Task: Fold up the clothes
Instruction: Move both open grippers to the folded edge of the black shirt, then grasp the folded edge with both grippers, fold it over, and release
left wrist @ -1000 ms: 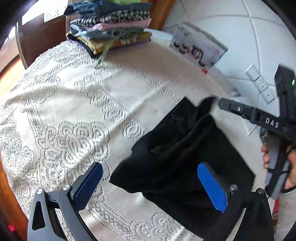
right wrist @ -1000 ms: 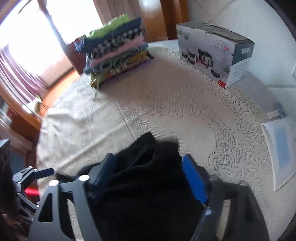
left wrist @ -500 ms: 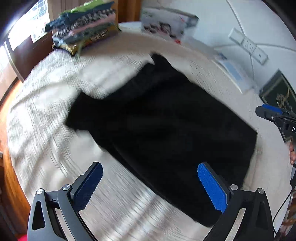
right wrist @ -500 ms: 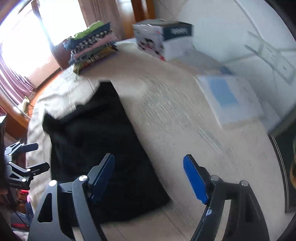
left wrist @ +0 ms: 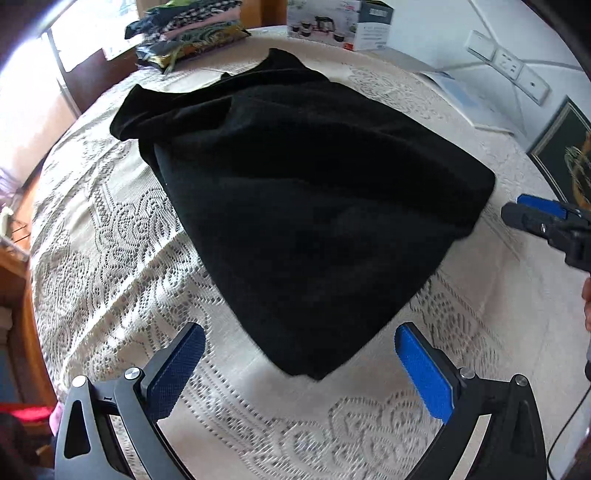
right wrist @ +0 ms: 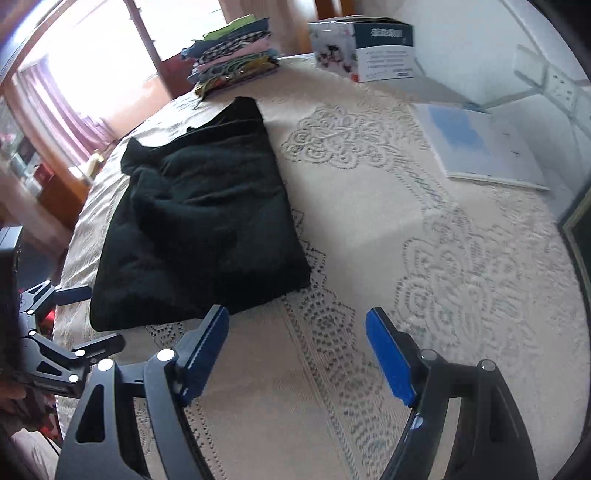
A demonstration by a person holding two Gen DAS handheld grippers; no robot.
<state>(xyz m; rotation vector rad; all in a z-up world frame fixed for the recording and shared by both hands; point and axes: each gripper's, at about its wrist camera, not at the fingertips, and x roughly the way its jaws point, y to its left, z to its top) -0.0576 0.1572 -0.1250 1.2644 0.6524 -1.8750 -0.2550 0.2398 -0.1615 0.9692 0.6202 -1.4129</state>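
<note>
A black garment (left wrist: 303, 192) lies folded over on the lace tablecloth (left wrist: 110, 251); its far end is rumpled. My left gripper (left wrist: 299, 369) hovers open just short of the garment's near corner, with nothing between its blue pads. In the right wrist view the same garment (right wrist: 199, 221) lies to the left, and my right gripper (right wrist: 297, 354) stands open over bare tablecloth beside the garment's near right corner. The right gripper also shows at the right edge of the left wrist view (left wrist: 543, 221), and the left gripper sits at the left edge of the right wrist view (right wrist: 55, 332).
A stack of folded clothes (left wrist: 188, 33) sits at the far edge of the table. A printed cardboard box (right wrist: 362, 48) stands at the back right. A white and blue booklet (right wrist: 480, 144) lies near the wall. A dark framed picture (left wrist: 565, 147) is at the far right.
The right gripper let go of the black garment and drew back toward me. The garment went from bunched to laid out flatter. Both grippers pulled back to its near edge.
</note>
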